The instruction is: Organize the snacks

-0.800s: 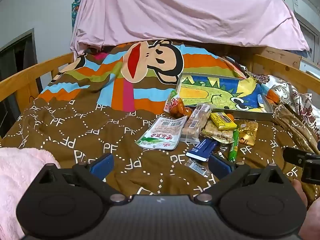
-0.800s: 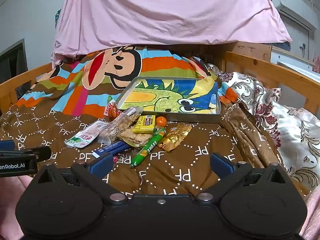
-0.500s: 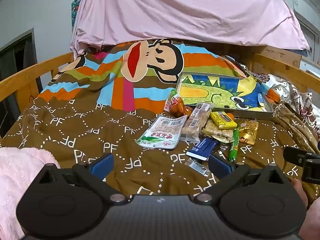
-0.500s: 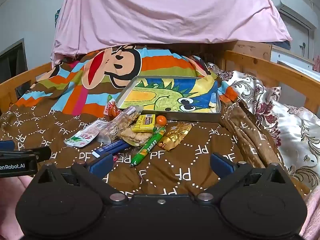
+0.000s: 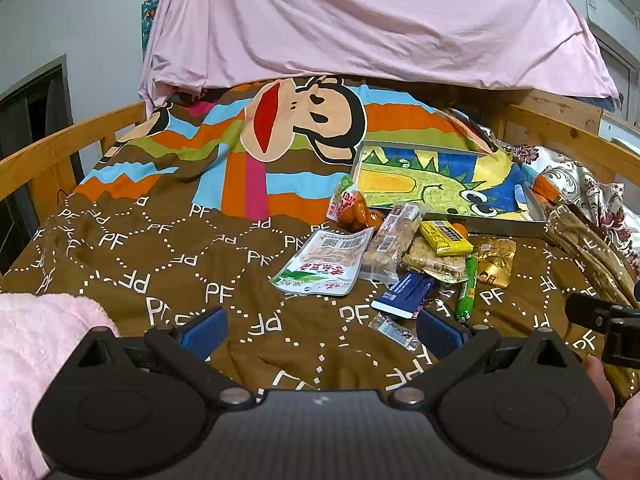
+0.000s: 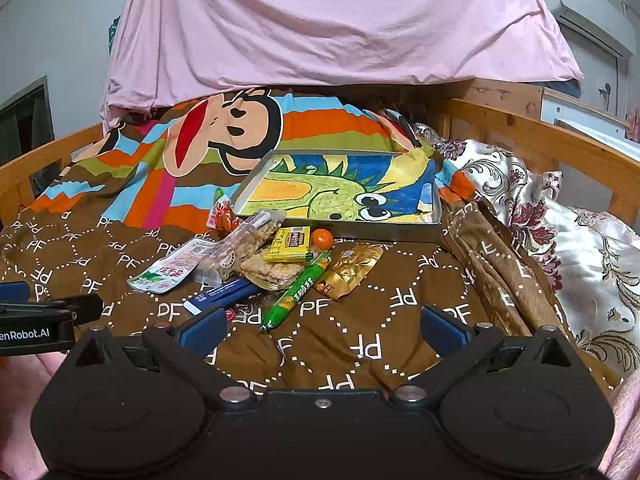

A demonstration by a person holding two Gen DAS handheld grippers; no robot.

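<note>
Both grippers hang spread wide and empty over the near edge of the bed, the left gripper (image 5: 320,330) and the right gripper (image 6: 323,327) side by side, each aimed at the heap of snacks (image 6: 264,258) on the brown blanket (image 6: 400,296). The heap lies just in front of the tray (image 6: 437,227), which sits toward the bed's far right and looks empty.

The packets overlap, so I reckon a grab at the green stick (image 6: 298,291) or the blue bar (image 6: 222,295) may drag a neighbour along. The soft, rumpled blanket could bunch into the jaws. The small orange ball (image 6: 322,238) may roll off if nudged.
</note>
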